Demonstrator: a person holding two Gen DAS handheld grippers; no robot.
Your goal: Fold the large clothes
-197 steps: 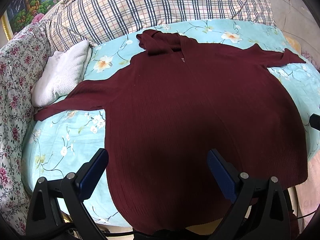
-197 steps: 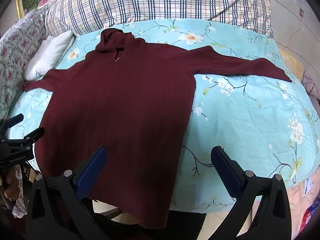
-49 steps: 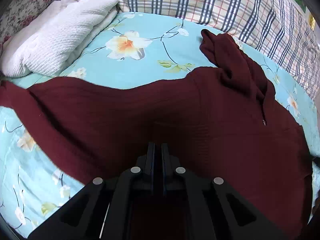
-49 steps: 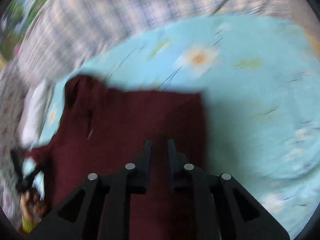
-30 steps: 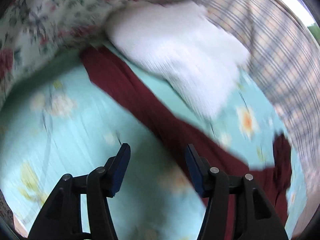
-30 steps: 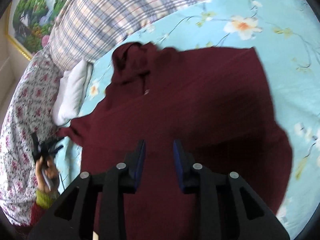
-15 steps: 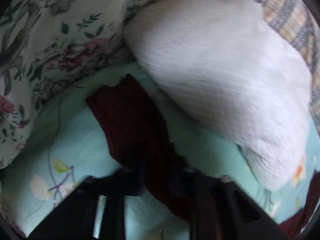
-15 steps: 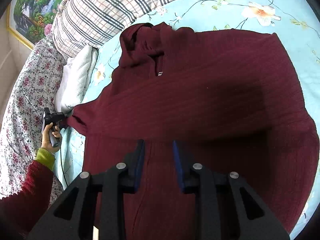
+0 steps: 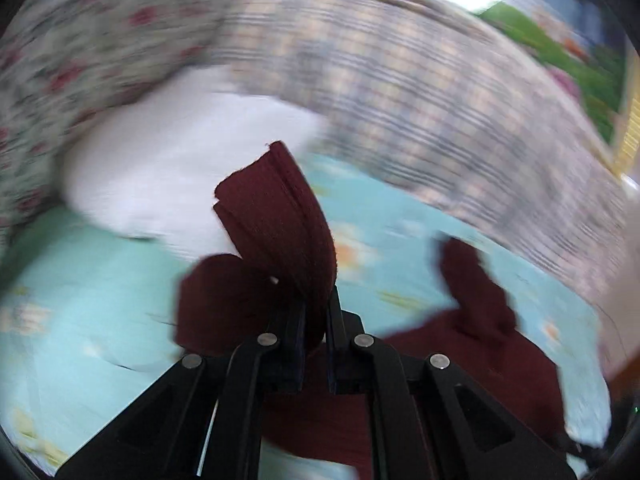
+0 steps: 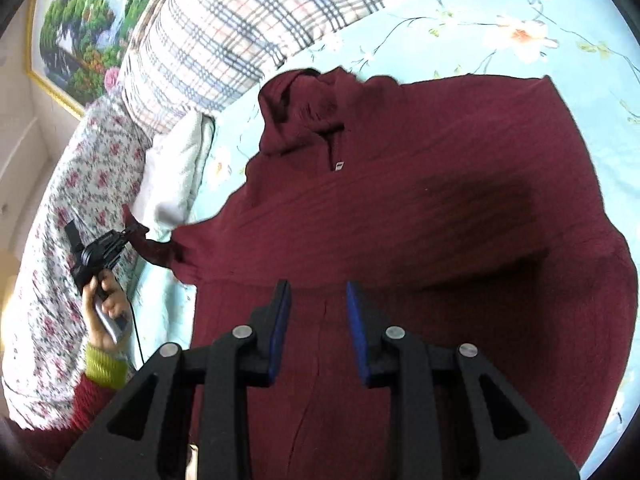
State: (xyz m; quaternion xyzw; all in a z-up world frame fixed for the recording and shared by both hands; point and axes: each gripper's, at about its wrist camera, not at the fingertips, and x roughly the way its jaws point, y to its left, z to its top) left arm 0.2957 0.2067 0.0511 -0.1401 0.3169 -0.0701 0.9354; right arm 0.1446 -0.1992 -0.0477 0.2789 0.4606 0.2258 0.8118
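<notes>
A dark red hooded sweater lies spread on the light blue flowered sheet, its hood toward the pillows. One sleeve is folded over the body. My left gripper is shut on the cuff of the other sleeve, which stands up out of the jaws, lifted off the bed. The right wrist view shows that same left gripper at the far left, held by a hand. My right gripper hovers over the sweater's middle, open, with nothing between its blue pads.
A white pillow lies beside the lifted sleeve. A plaid quilt is piled at the head of the bed and a floral blanket runs along the left side. A framed picture hangs on the wall.
My left gripper closed on the sleeve cuff by the white pillow, then lifted it and swung toward the sweater's body. The right gripper stayed over the sweater.
</notes>
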